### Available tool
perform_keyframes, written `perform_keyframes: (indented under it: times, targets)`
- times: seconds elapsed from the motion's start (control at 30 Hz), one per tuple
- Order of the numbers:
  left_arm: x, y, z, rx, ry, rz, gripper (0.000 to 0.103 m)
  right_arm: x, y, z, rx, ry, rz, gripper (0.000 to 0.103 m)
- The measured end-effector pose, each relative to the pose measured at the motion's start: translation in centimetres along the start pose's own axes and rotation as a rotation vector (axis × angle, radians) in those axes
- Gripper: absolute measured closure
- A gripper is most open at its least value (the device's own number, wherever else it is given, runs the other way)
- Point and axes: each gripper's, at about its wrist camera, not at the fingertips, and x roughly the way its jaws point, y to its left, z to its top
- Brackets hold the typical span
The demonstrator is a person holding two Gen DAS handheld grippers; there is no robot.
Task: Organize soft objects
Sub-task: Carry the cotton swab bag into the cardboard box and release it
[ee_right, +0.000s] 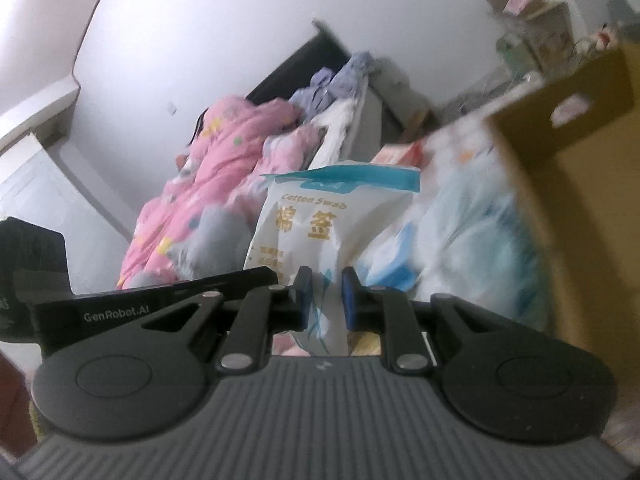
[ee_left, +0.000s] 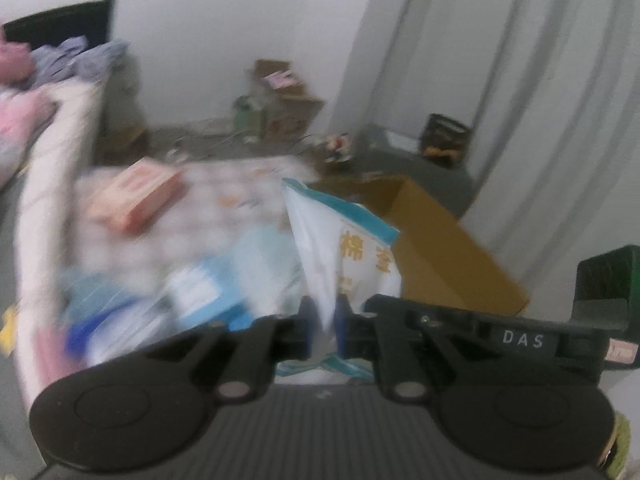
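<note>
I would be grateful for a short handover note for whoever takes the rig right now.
Left claw: shut on a cotton swab bag, held in the air.
Right claw: shut on a cotton swab bag, also lifted; whether it is the same bag I cannot tell.
Cardboard box: open, beside the bed's pile of blue packs.
Done: bag picked up.
Left: probably place it in the box, then sort the rest.
</note>
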Motion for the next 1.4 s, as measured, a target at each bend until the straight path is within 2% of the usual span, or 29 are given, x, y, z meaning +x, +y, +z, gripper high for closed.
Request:
perform_keyframes:
  times: [0.2, 0.3, 0.5, 0.57, 0.63, 0.7, 0.83, 0.9, 0.97, 1.13, 1.2, 1.27, 1.33, 1.4]
  targets:
    - [8.2, -4.8, 5.1, 0.036, 0.03, -0.096, 0.092, -3.3, -6.9, 8.6, 0.033, 0.005, -0.094, 0.088]
    - [13.1, -6.4, 6.8, 0.048, 0.073, -0.1, 0.092, -2.9, -11.0, 12.2, 0.059, 0.046, -0.148, 0.088]
    - [21.4, -6.9, 8.6, 0.042, 0.165, -0.058, 0.09, 0.8, -19.8, 16.7, 0.162, 0.187, -0.204, 0.088]
    - [22.9, -6.4, 8.9, 0.032, 0.174, -0.04, 0.077, 2.7, -22.2, 17.4, 0.188, 0.245, -0.205, 0.089]
    - [23.8, -5.3, 9.2, 0.014, 0.161, -0.014, 0.073, 5.1, -24.4, 18.1, 0.196, 0.303, -0.232, 0.09]
    - [23.5, -4.4, 9.3, 0.005, 0.141, 0.006, 0.072, 7.8, -26.8, 18.0, 0.195, 0.368, -0.285, 0.09]
    - [22.1, -2.5, 10.0, -0.012, 0.121, 0.037, 0.067, 13.2, -31.1, 16.0, 0.202, 0.52, -0.462, 0.09]
    - [20.7, -1.7, 10.3, -0.007, 0.104, 0.054, 0.064, 14.1, -32.1, 15.9, 0.234, 0.542, -0.452, 0.088]
    - [19.0, -0.9, 10.6, -0.003, 0.074, 0.077, 0.055, 14.1, -31.6, 16.4, 0.211, 0.534, -0.461, 0.087]
    - [15.0, 1.5, 10.0, -0.02, 0.025, 0.138, 0.041, 10.9, -29.1, 17.7, 0.152, 0.465, -0.427, 0.085]
    - [13.6, 2.3, 9.4, -0.037, 0.021, 0.153, 0.034, 9.4, -28.3, 17.7, 0.132, 0.462, -0.423, 0.078]
    - [12.5, 3.0, 8.4, -0.047, 0.014, 0.175, 0.024, 8.9, -27.3, 17.2, 0.103, 0.486, -0.447, 0.068]
    - [11.6, 3.4, 7.3, -0.044, 0.012, 0.197, 0.02, 9.1, -27.2, 16.3, 0.1, 0.534, -0.473, 0.061]
    - [10.6, 3.8, 6.3, -0.05, 0.014, 0.214, 0.016, 9.7, -27.4, 14.9, 0.118, 0.576, -0.489, 0.061]
